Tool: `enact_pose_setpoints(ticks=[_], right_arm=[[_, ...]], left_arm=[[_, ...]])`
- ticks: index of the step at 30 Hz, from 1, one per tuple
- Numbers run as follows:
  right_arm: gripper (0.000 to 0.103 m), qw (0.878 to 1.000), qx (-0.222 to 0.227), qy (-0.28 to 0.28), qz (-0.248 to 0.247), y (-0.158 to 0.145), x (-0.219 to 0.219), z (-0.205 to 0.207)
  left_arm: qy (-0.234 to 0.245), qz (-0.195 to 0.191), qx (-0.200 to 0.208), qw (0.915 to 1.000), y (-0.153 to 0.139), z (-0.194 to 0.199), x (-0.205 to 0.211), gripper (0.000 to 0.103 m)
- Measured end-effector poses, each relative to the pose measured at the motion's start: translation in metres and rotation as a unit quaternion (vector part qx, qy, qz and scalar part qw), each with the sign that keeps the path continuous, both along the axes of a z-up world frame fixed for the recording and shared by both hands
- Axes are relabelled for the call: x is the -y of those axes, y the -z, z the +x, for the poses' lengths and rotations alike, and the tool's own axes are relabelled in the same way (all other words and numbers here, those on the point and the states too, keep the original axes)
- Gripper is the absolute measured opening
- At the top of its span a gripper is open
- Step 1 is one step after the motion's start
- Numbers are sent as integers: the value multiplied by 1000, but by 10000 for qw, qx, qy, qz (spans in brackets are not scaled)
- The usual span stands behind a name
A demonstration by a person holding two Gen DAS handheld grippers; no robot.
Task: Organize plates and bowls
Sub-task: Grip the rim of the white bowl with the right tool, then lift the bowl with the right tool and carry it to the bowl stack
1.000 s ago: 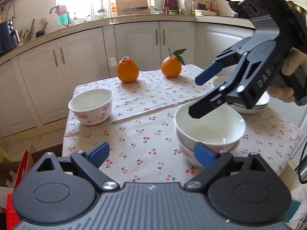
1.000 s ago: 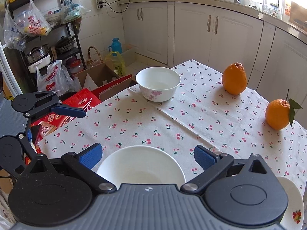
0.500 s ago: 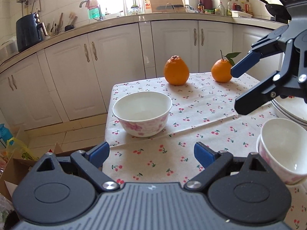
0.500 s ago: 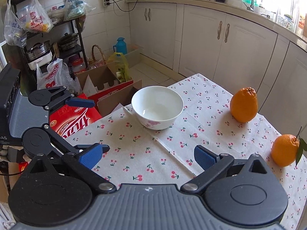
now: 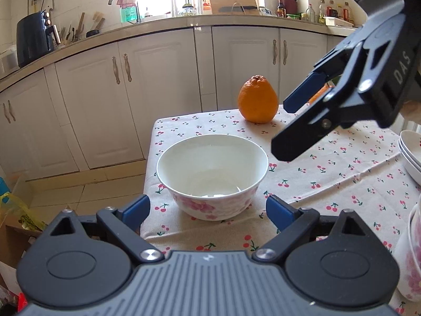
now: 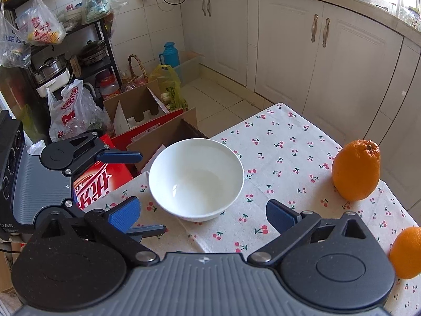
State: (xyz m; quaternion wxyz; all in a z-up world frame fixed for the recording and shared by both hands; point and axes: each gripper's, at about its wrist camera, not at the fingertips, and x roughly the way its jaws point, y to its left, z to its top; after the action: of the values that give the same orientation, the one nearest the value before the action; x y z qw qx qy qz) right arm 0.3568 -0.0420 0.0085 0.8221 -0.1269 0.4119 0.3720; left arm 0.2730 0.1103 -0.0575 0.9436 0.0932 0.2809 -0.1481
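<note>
table: a cherry-print cloth [image 5: 342, 163] is covering it; the kitchen cabinets are standing behind.
stack: plates [image 5: 410, 155] are sitting at the right edge of the left wrist view, and a flowered bowl wall [image 5: 410, 258] is showing low in the right corner, so part of the sorting is looking done.
oranges: one [image 5: 257, 100] is sitting behind the bowl; a second [image 6: 406, 252] is lying further along, well apart from the bowl.
bowl: the lone white bowl [image 5: 211, 176] with pink flowers is standing upright and empty near the table's corner, touching neither claw.
left gripper: its claw [image 5: 208, 208] is spread wide, holding nothing, with the bowl lying just ahead between the lines of its fingers.
right gripper: its claw [image 6: 202, 210] is likewise spread and empty, angling down over the bowl from the other side; in the left view it is hanging above the rim.
step: both hands are approaching this last loose bowl, by my reading, to pick it up.
next move: one claw is needing to straddle the rim wall and pinch it, one finger inside and one outside, then lift level toward the stack; which hand is taking it I cannot tell.
risk: the glazed wall is likely slippery, and the bowl is sitting close to the table edge.
</note>
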Motion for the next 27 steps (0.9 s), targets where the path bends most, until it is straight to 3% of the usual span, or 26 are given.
enact_pose_setpoints(ticks=[6,15,19,27], right_arm=[[102,9997,-251,-51,37,18,-9,31],[87,9979,-604,-10,230,38,-20,58],[79,9969,-739,-15,260,44,-24,64],[74,9956,-826,-113,418,44,-29,65]], left_arm=[[42,-1,-3,10000,7,12,3,94],[123,-49,-33,9999,12,22,8,92],[138,-15,-6,9999,12,23,9,91],[161,-25,-35,9999,11,24,8,89]])
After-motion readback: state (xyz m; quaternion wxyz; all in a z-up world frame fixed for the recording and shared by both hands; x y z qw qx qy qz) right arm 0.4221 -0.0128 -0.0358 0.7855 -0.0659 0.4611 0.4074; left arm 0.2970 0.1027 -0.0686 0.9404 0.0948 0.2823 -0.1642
